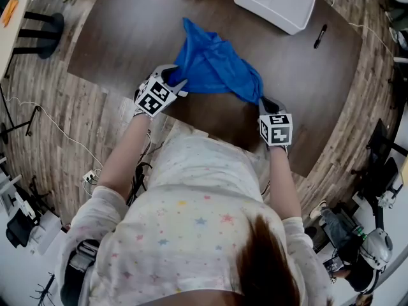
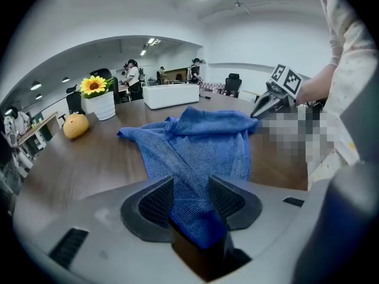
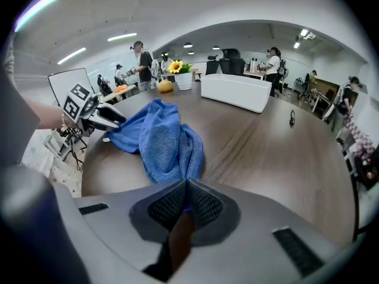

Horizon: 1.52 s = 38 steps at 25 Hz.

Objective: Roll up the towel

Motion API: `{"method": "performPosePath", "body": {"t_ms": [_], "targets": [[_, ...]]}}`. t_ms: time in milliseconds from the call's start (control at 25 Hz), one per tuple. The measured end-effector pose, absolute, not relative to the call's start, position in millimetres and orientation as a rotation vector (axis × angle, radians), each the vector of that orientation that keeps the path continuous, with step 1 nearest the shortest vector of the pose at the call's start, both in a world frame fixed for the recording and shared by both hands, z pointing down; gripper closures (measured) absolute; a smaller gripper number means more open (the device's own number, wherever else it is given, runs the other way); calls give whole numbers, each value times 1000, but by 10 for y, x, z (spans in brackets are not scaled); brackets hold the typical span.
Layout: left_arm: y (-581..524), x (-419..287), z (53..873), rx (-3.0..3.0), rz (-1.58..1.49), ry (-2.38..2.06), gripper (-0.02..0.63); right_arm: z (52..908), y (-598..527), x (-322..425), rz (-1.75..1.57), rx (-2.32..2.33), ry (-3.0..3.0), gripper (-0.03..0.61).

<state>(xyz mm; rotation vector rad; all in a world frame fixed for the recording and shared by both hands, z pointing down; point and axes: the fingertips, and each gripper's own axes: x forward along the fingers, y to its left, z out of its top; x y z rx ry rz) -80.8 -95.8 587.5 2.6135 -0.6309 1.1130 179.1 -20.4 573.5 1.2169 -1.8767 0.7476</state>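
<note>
Evidently no roll is forming yet: the towel (image 1: 213, 65) is lying bunched, while the left gripper (image 1: 168, 81) and right gripper (image 1: 264, 103) are pinching its near corners.

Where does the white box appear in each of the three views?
Head view: white box at top right, beyond the towel.
Left gripper view: white box mid-frame, behind the towel.
Right gripper view: white box upper middle, right of the towel.
Shared landmark: the blue towel.

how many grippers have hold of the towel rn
2. The left gripper grips the blue towel at its near left end; the right gripper pinches the near right end. None hidden.
</note>
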Motion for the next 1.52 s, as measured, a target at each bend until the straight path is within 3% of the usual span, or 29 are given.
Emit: {"method": "performPosePath", "body": {"t_ms": [440, 720, 920, 1200, 1520], "targets": [[-902, -1216, 5887, 2560, 1154, -736, 440, 5688, 448, 1488, 842, 1130, -1946, 561], [-1015, -1082, 5615, 2613, 1058, -795, 440, 5416, -365, 1692, 789, 1228, -2018, 474], [-1188, -771, 5594, 2664, 1020, -765, 440, 5582, -990, 1376, 696, 1128, -2026, 479], [-1201, -502, 5768, 2642, 998, -739, 440, 5831, -1052, 1035, 681, 984, -2032, 465], [-1152, -532, 5898, 2629, 1048, -736, 440, 5848, -1041, 1086, 638, 981, -2003, 555]]}}
